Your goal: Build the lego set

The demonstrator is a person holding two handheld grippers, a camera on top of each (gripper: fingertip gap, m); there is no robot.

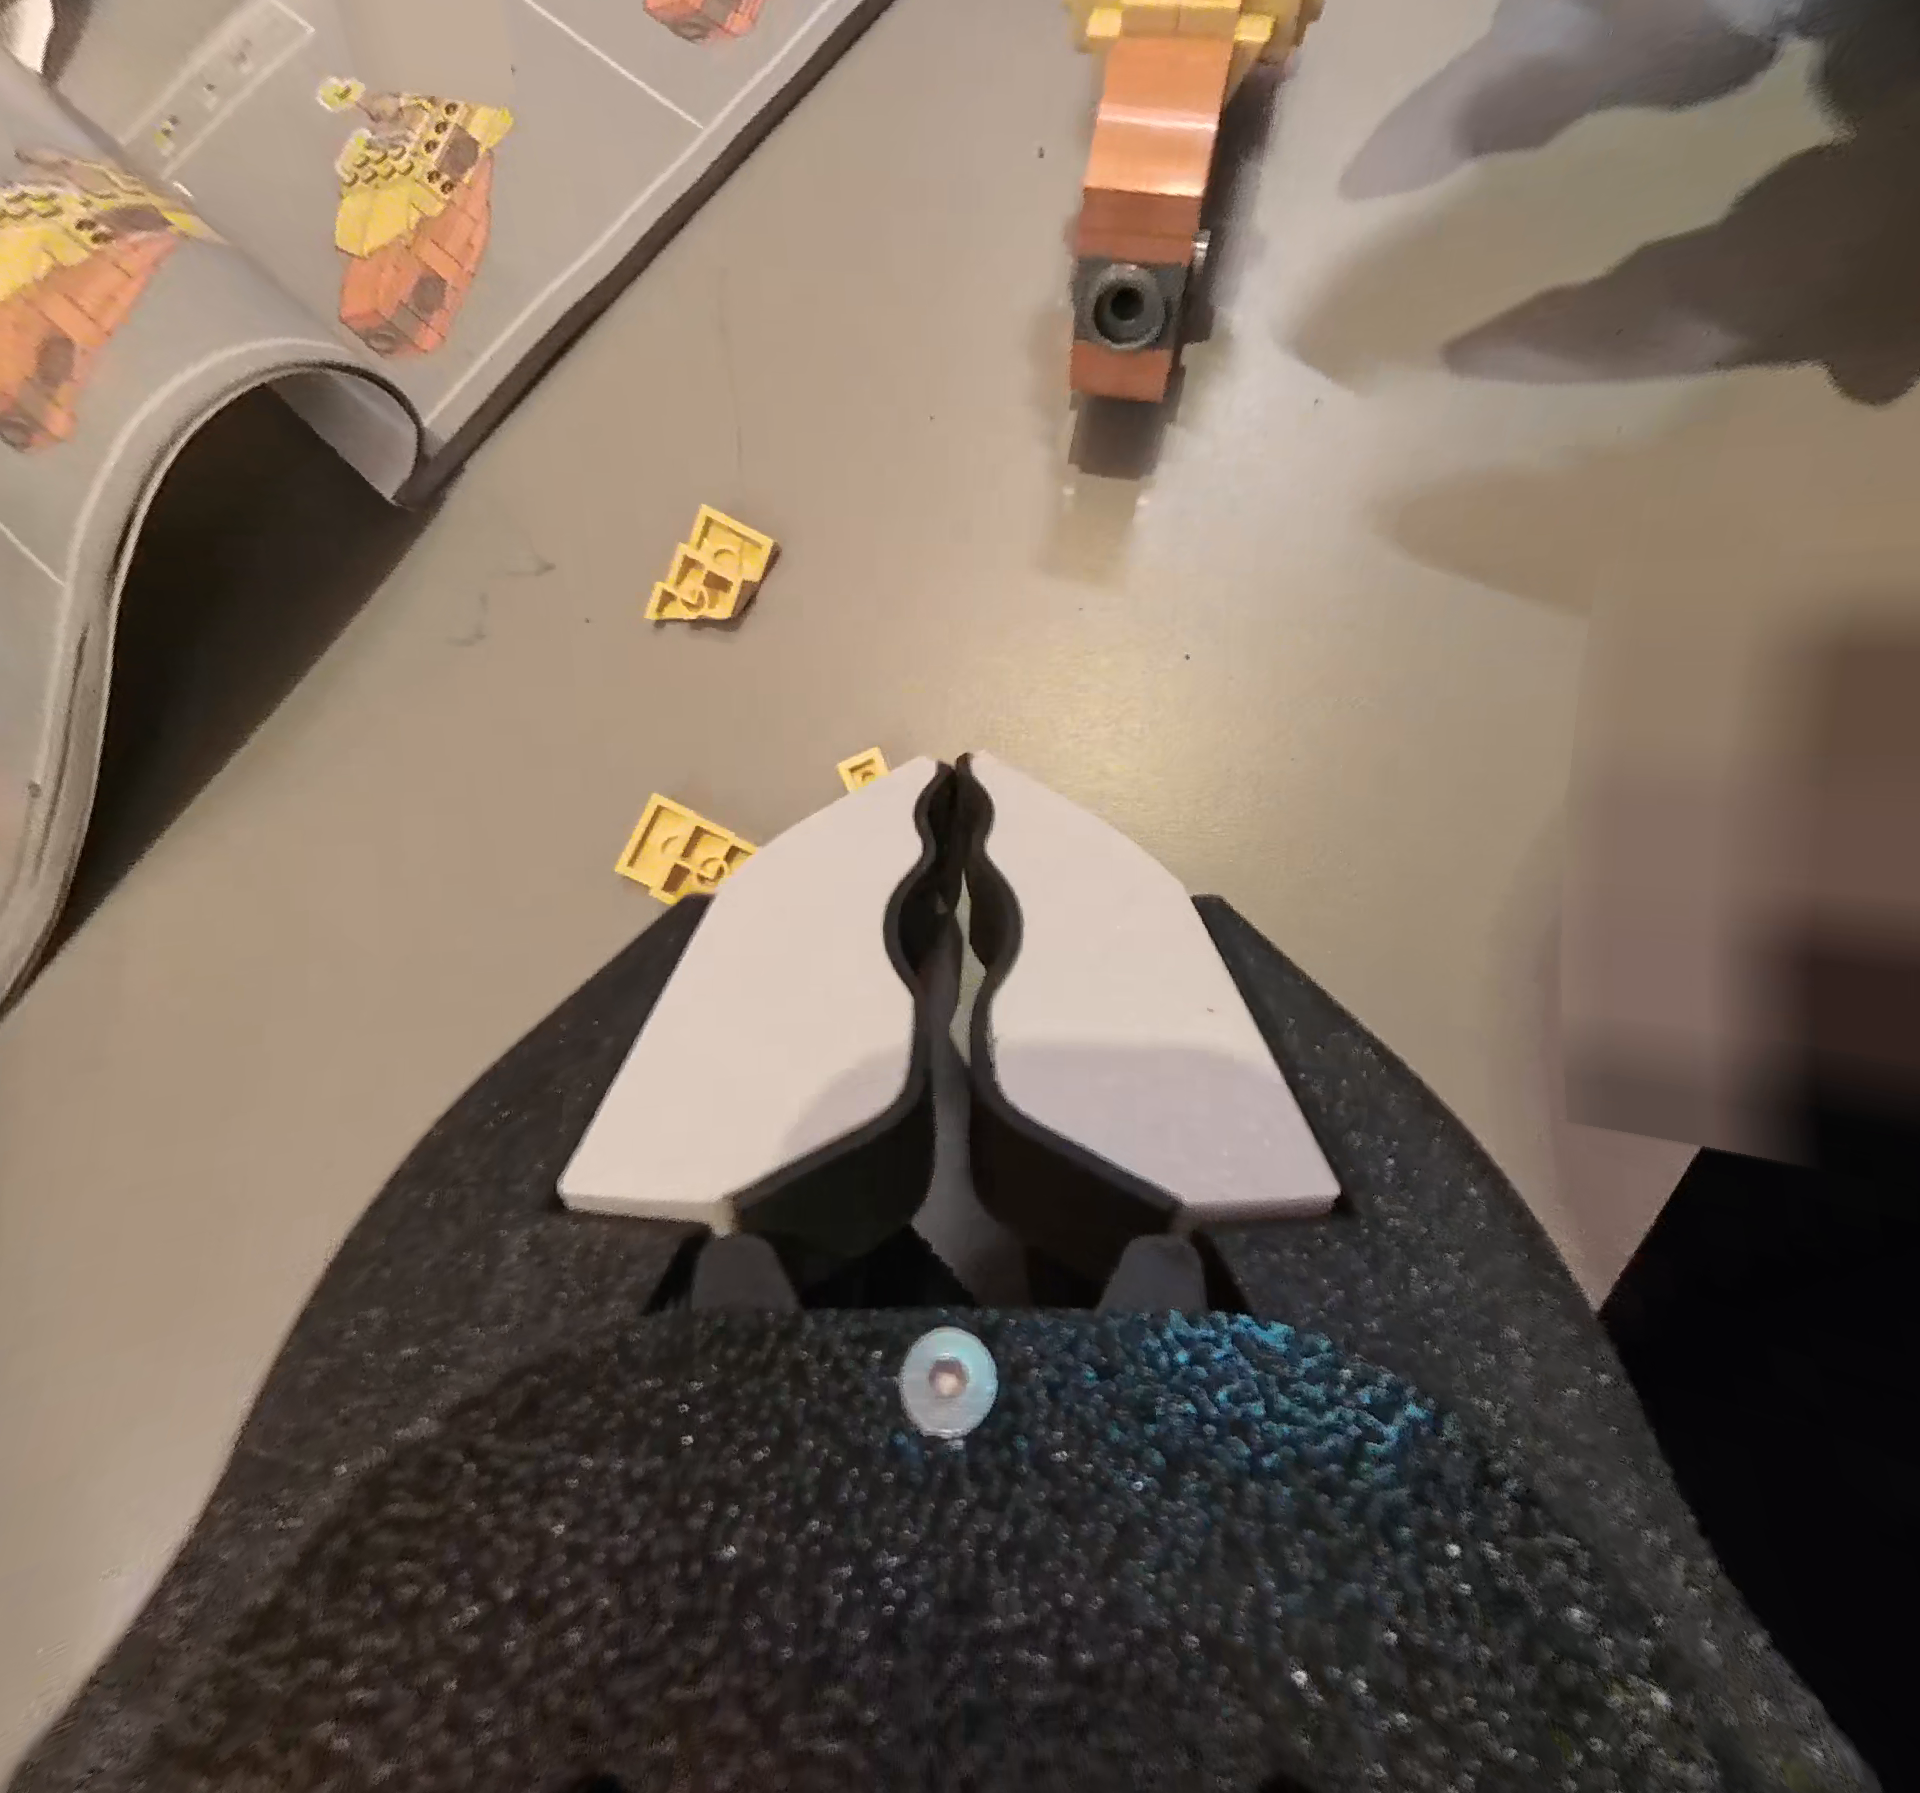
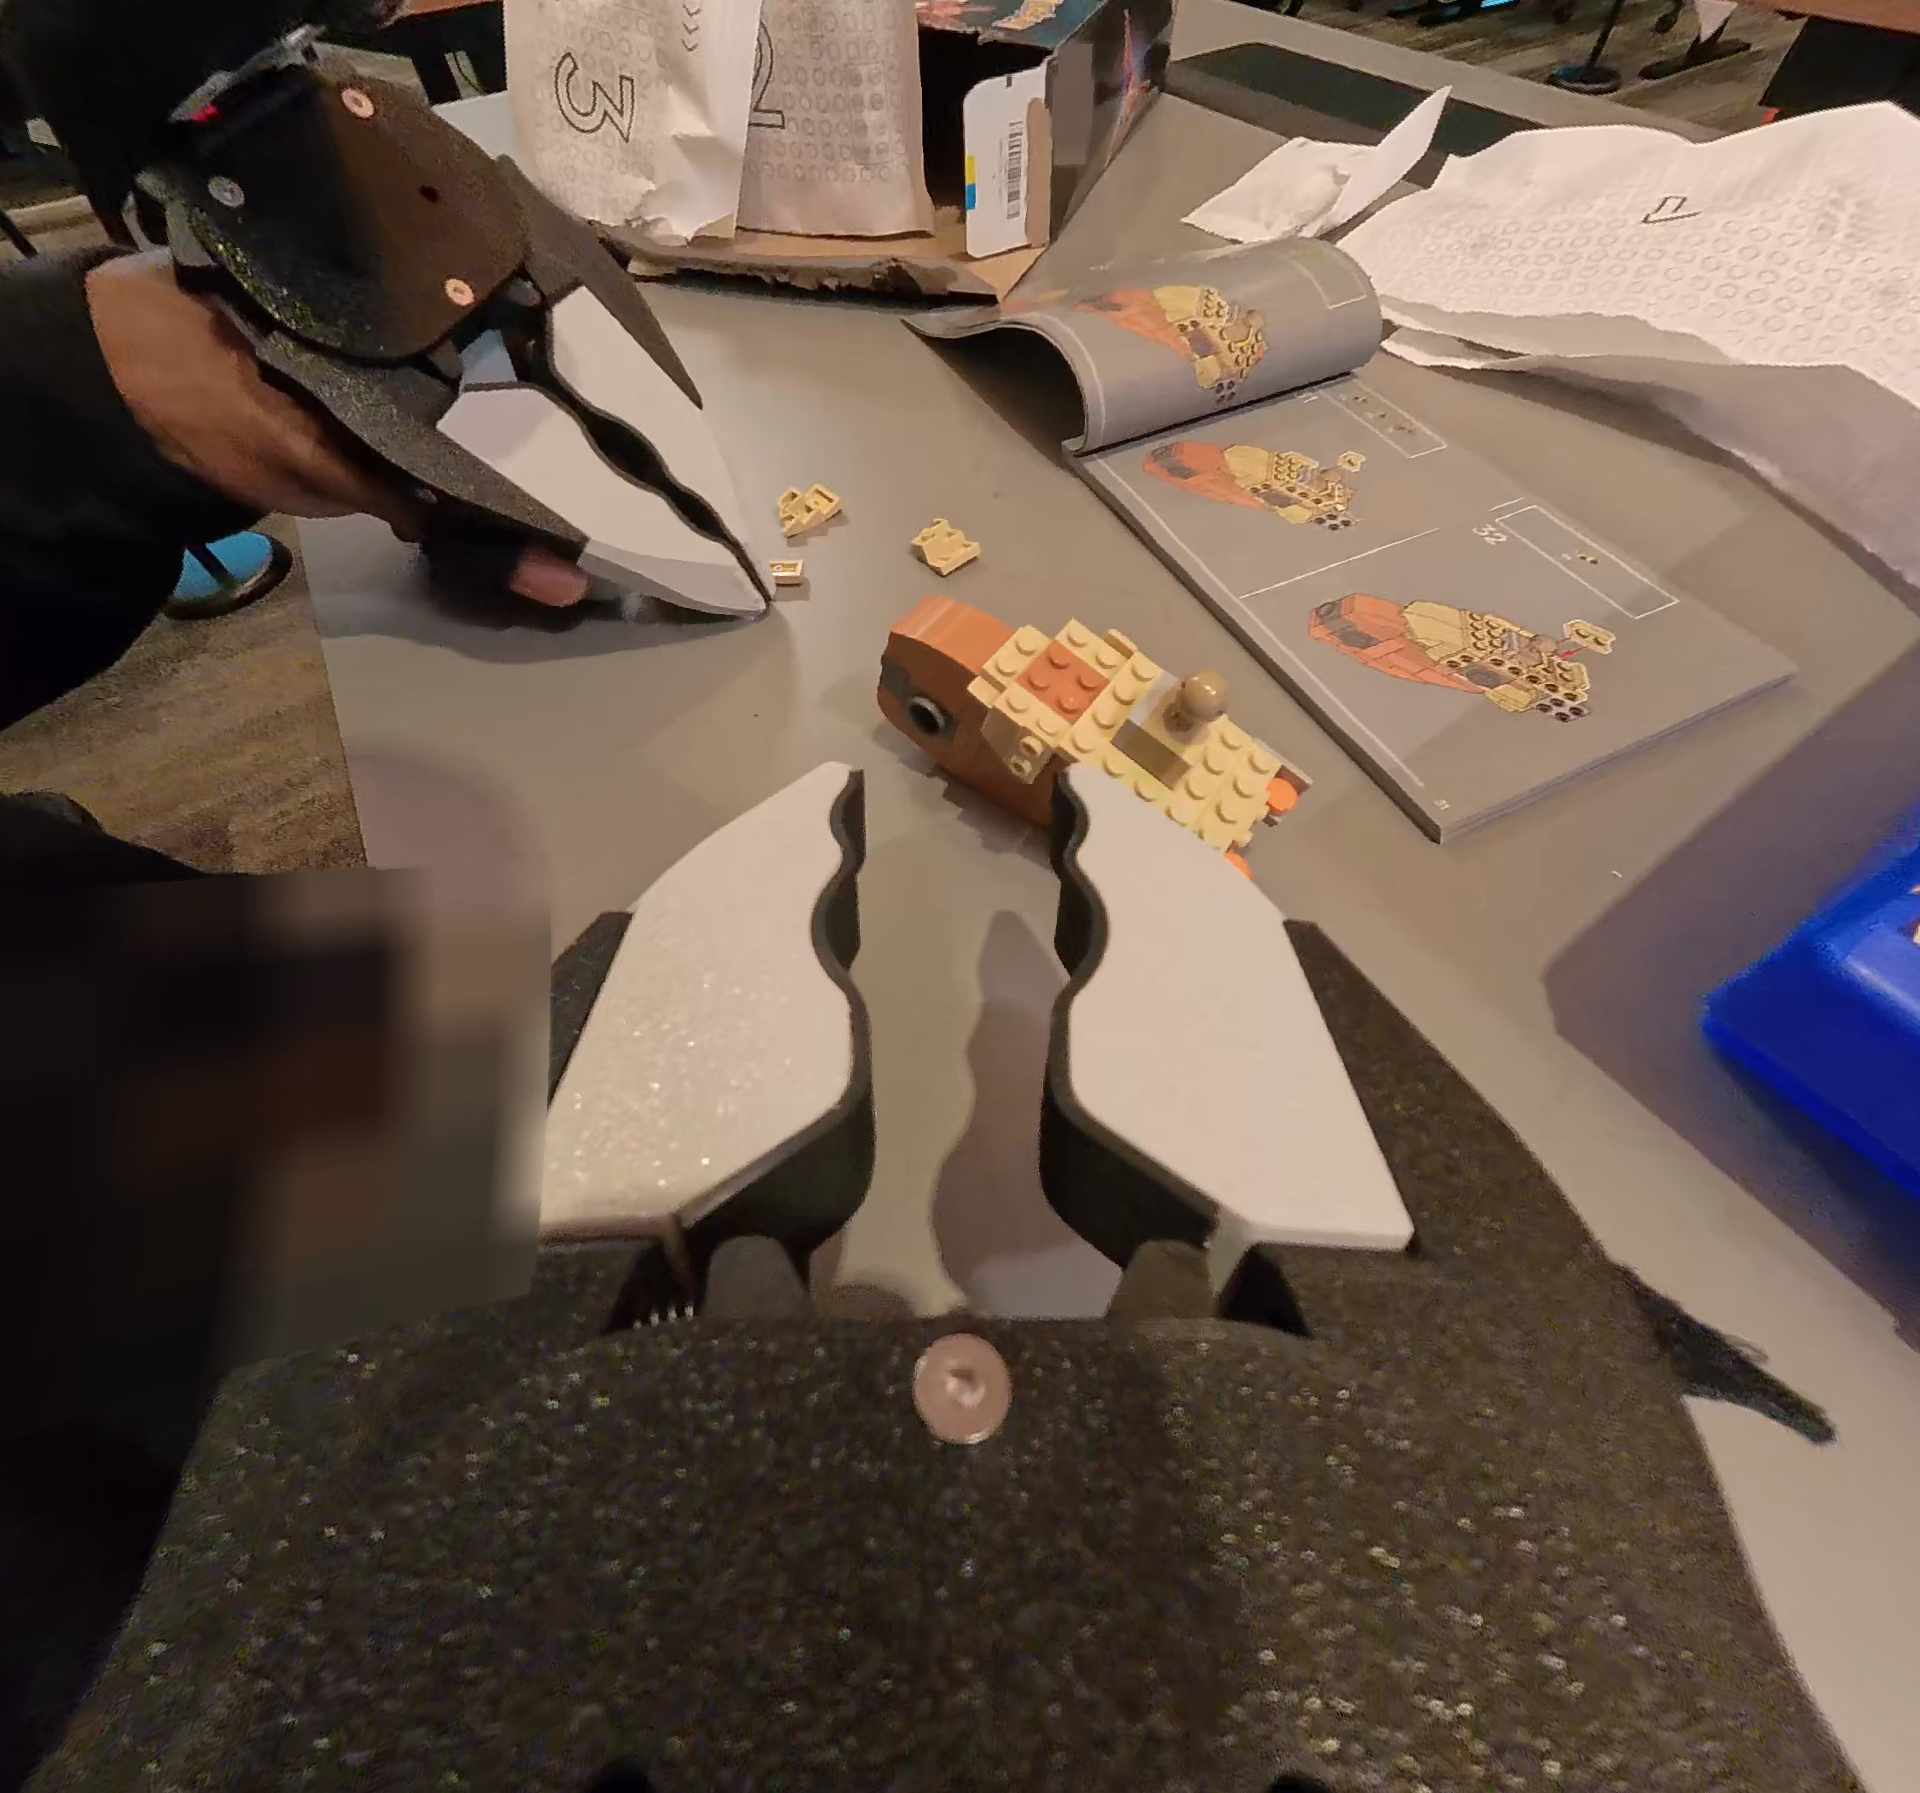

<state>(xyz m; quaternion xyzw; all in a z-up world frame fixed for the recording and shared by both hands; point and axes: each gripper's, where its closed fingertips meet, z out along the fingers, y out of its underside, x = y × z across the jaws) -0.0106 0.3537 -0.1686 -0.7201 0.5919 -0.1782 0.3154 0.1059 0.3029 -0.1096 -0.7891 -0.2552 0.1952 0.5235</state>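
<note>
The partly built model (image 2: 1039, 715), brown with tan plates on top, lies on its side on the grey table (image 2: 582, 756). It also shows in the left wrist view (image 1: 1153, 185). My right gripper (image 2: 961, 798) is open, with its tips just short of the model and nothing between them. My left gripper (image 1: 958, 764) is shut, with its tips down at the table. In the right wrist view the left gripper (image 2: 764, 600) has a small tan plate (image 2: 787, 571) lying just beside its tips. That plate peeks out by the left finger (image 1: 862, 769).
Two loose yellow pieces lie near the left gripper (image 1: 712, 567) (image 1: 681, 850). The open instruction booklet (image 2: 1403, 548) lies to the right of the model. Numbered paper bags (image 2: 707, 60), a box (image 2: 1049, 29), torn white paper (image 2: 1662, 268) and a blue tray (image 2: 1829, 1016) ring the area. My right fingertips sit around 15 cm from my left ones.
</note>
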